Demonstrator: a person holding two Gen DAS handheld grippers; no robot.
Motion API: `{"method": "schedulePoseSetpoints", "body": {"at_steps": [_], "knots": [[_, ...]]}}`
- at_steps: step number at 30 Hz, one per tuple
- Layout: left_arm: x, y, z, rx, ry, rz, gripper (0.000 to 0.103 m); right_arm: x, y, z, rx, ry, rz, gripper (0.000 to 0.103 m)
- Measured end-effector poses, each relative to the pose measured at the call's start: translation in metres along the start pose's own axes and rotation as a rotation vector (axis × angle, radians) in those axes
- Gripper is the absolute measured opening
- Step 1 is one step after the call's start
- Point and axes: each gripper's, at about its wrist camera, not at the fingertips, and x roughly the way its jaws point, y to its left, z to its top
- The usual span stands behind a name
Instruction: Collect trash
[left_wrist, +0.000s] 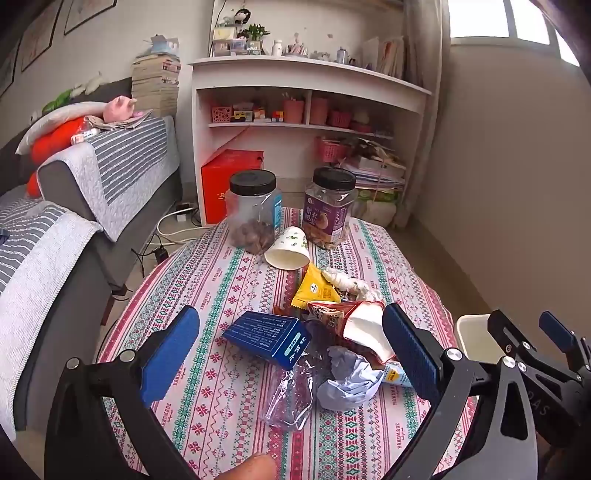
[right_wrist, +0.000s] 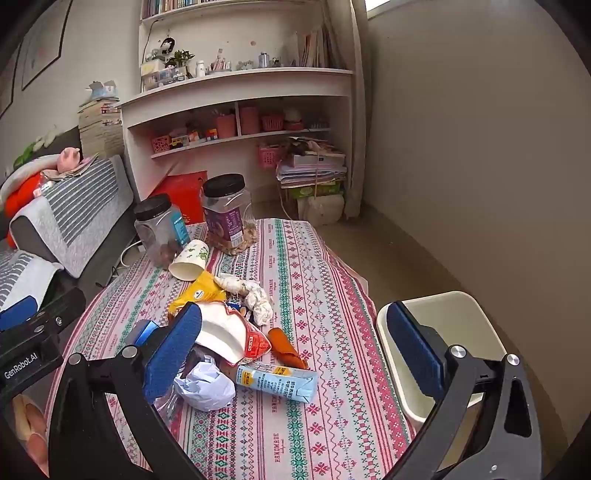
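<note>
My left gripper (left_wrist: 291, 354) has its jaws spread as wide as they go and holds nothing; its blue pads (left_wrist: 168, 354) hang above a heap of trash on the table. My right gripper (right_wrist: 306, 354) is equally wide open and empty, its left pad over the heap and its right pad over a cream waste bin (right_wrist: 436, 306) that stands just beside the table's right edge.

Between my left gripper's fingers lie a dark blue box (left_wrist: 267, 338), a clear crumpled plastic bag (left_wrist: 291, 395), a ball of pale crumpled paper (left_wrist: 349, 384) and a torn red snack bag (left_wrist: 347, 317) with a white inside. In the right wrist view a light blue drink carton (right_wrist: 277, 380) lies on its side just right of the paper, with an orange wrapper (right_wrist: 286, 347) behind it.

Farther out sit a yellow triangular packet (left_wrist: 314, 290) and a twisted white wrapper (left_wrist: 351, 282), touching each other. Behind them a paper cup (left_wrist: 290, 249) lies tipped over, its mouth facing me. At the far edge two clear jars with black lids stand upright: the left jar (left_wrist: 253, 210) with a blue label, the right jar (left_wrist: 332, 208) with a purple one.

All of it rests on a patterned tablecloth (left_wrist: 229, 266) of pink and green bands. A grey sofa (left_wrist: 110, 177) is to the left, white shelves (left_wrist: 306, 74) beyond.
</note>
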Motion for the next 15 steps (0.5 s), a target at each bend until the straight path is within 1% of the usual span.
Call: {"method": "schedulePoseSetpoints", "body": {"at_steps": [15], "knots": [[-0.0004, 0.0012, 0.0017, -0.005, 0.008, 0.003, 0.096, 0.0018, 0.0023, -0.0051, -0.002, -0.003, -0.005, 0.096]]}}
